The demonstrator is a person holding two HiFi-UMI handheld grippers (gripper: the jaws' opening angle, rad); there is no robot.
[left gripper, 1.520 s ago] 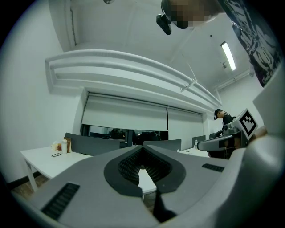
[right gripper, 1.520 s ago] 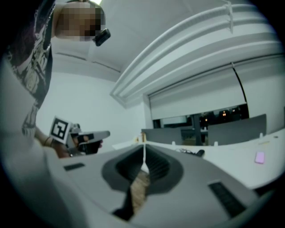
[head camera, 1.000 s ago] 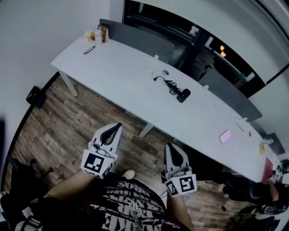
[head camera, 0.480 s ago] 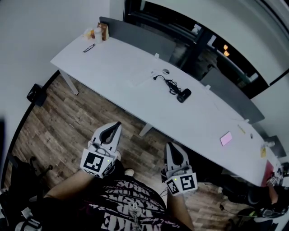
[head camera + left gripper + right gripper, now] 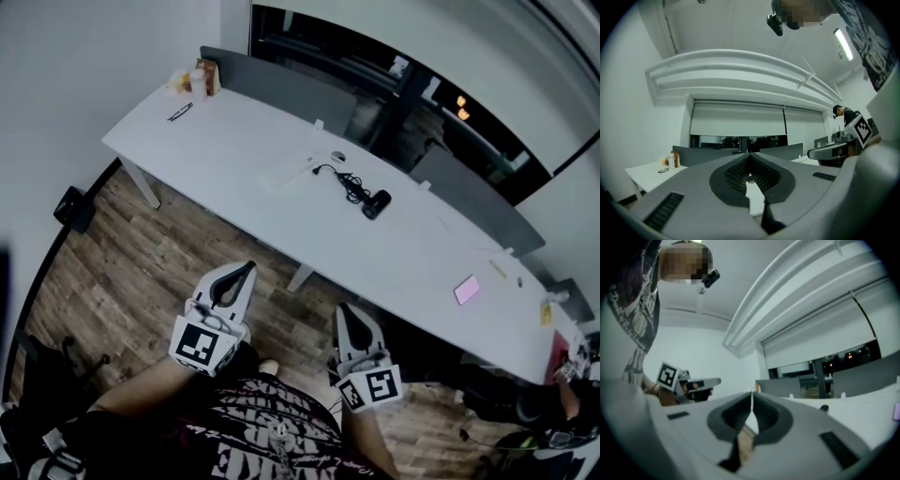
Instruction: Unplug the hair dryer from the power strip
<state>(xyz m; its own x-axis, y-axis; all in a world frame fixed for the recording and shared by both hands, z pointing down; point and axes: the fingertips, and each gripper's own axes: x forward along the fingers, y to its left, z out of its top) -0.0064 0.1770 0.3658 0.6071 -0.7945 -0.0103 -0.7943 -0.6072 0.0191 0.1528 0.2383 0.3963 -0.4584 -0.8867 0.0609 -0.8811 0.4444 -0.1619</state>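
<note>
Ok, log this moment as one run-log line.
phase: pre-reach | left claw: shut, empty | right claw: shut, empty | hair dryer: on table, untouched

A long white table (image 5: 234, 150) runs diagonally from the upper left to the lower right of the head view, over a wood-plank floor (image 5: 141, 272). Grey partition screens (image 5: 281, 82) line its far edge, with a dark window (image 5: 375, 66) behind them. A white wall (image 5: 66, 66) fills the upper left. In the left gripper view, a ceiling light strip (image 5: 843, 44) glows at upper right.
</note>
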